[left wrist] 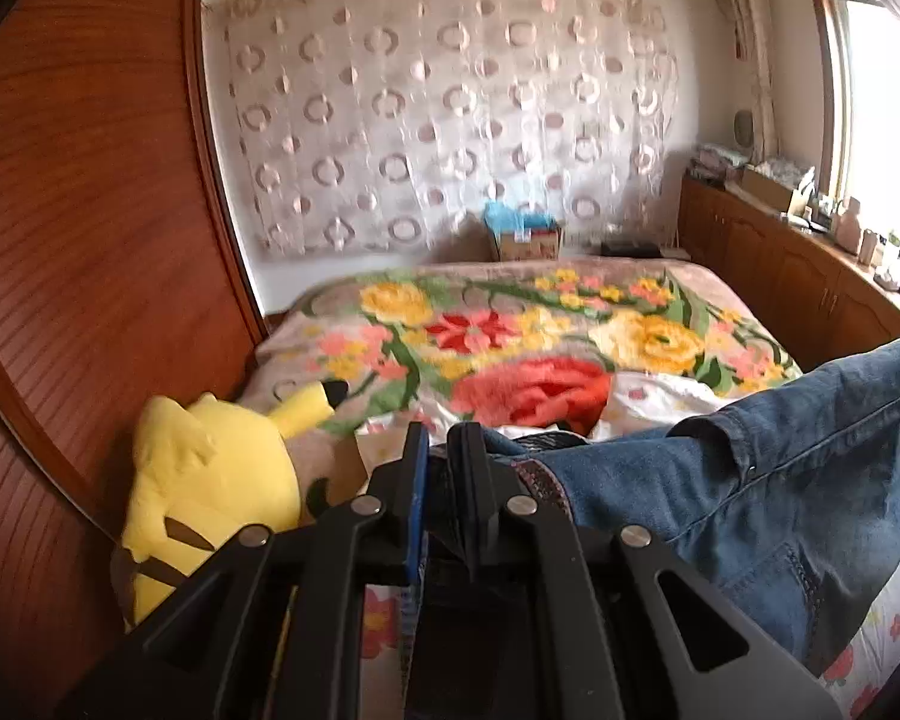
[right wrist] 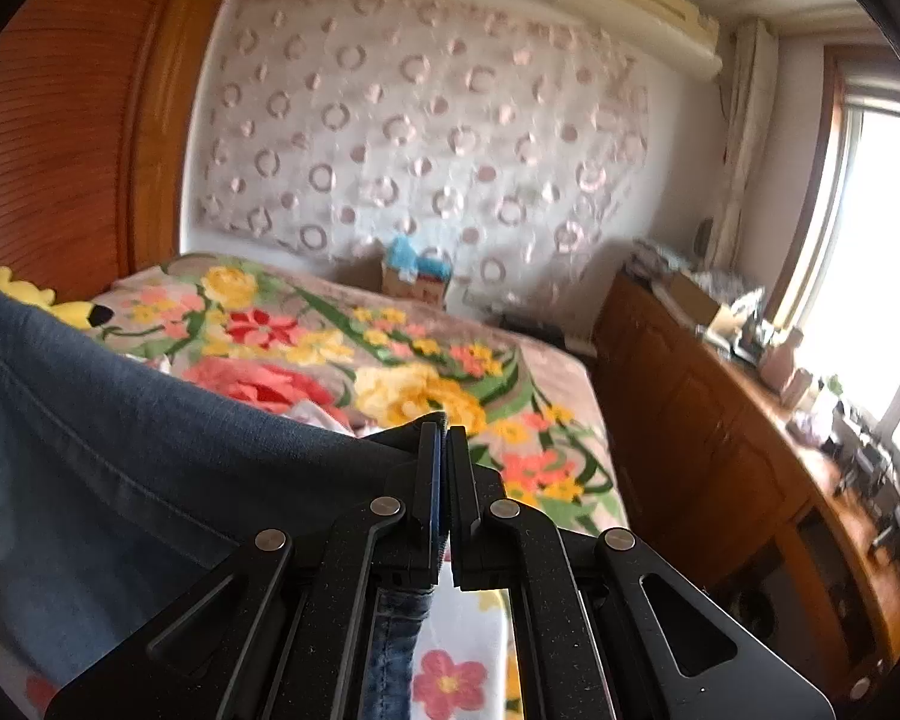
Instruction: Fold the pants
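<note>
Two grippers, one pair of pants [left wrist: 750, 480] being carried over the bed [left wrist: 510, 324], mid-fold.
Denim is being pinched in nearly closed jaws of the left gripper [left wrist: 444, 450] and in the fully closed right gripper [right wrist: 444, 456]; lowering evenly is being called for next.

We see our left gripper [left wrist: 444, 450] and right gripper [right wrist: 447, 450] as matte black linkage arms, each with triangular cutouts, round silver pivot pins, and blue pads lining the flat fingers [right wrist: 431, 480].

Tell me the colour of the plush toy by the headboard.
Yellow, with black ear tips; the plush toy shows best in the left wrist view.
</note>
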Demonstrator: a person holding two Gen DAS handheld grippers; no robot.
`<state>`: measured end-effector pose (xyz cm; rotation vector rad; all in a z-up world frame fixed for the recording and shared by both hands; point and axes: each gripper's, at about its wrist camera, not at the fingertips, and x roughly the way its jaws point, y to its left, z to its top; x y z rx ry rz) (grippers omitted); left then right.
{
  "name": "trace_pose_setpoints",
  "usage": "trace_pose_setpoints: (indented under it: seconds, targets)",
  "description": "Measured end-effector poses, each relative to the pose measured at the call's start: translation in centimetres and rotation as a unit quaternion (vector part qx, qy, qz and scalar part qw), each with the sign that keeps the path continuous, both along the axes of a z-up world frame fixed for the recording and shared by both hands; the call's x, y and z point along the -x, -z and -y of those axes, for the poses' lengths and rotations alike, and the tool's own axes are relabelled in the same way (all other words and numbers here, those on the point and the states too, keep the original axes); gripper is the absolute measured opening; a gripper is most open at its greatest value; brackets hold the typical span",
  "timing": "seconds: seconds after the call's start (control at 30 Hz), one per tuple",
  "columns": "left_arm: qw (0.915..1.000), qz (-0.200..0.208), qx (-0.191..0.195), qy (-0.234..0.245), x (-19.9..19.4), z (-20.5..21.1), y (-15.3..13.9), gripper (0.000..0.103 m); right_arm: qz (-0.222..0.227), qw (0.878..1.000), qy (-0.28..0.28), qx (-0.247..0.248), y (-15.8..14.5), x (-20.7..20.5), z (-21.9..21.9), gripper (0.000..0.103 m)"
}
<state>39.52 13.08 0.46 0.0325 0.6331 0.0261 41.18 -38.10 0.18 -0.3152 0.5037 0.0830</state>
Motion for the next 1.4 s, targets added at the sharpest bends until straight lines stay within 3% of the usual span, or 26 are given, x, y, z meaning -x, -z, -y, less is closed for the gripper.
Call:
trace_pose_setpoints:
  seconds: [0.13, 0.17, 0.2, 0.27, 0.33, 0.5, 0.67, 0.87, 1.2, 1.4]
  targets:
    - [0.9997, -0.015, 0.019, 0.001, 0.1, -0.1, 1.5, 0.014, -0.039, 0.999, 0.005, -0.014, 2.2, -1.8, 0.1, 0.0]
    - [0.9995, -0.02, 0.024, 0.005, 0.4, -0.1, 1.9, 0.015, -0.05, 0.999, 0.007, -0.02, 2.7, -1.9, 0.2, 0.004]
    - [0.9992, -0.023, 0.03, 0.011, 0.7, -0.2, 2.1, 0.016, -0.054, 0.998, 0.012, -0.022, 3.0, -1.8, 0.4, 0.009]
    - [0.9985, -0.029, 0.042, 0.018, 1.5, -0.4, 2.5, 0.025, -0.058, 0.998, 0.013, -0.033, 3.1, -1.3, 0.7, 0.036]
    - [0.9981, -0.032, 0.047, 0.024, 2.4, -0.3, 2.6, 0.028, -0.064, 0.997, 0.005, -0.051, 2.9, -0.4, 1.1, 0.046]
    - [0.9955, -0.029, 0.062, 0.065, 5.5, 0.7, 3.1, 0.041, -0.091, 0.994, -0.014, -0.065, 2.7, 2.9, 1.2, 0.046]
    - [0.9909, -0.054, 0.072, 0.1, 7.2, 2.4, 4.7, 0.053, -0.119, 0.989, -0.026, -0.083, 3.1, 5.9, 1.3, 0.046]
    - [0.9884, -0.083, 0.069, 0.106, 7.5, 3.3, 6.9, 0.054, -0.156, 0.984, -0.015, -0.089, 5.3, 7.3, 1.5, 0.048]
    - [0.9867, -0.119, 0.066, 0.089, 7.5, 2.6, 10.3, 0.054, -0.202, 0.971, 0.036, -0.121, 9.3, 6.1, 2.7, 0.049]
    - [0.9886, -0.12, 0.025, 0.088, 7.5, 3.5, 11.6, 0.054, -0.225, 0.966, 0.05, -0.117, 10.9, 6.3, 2.5, 0.049]
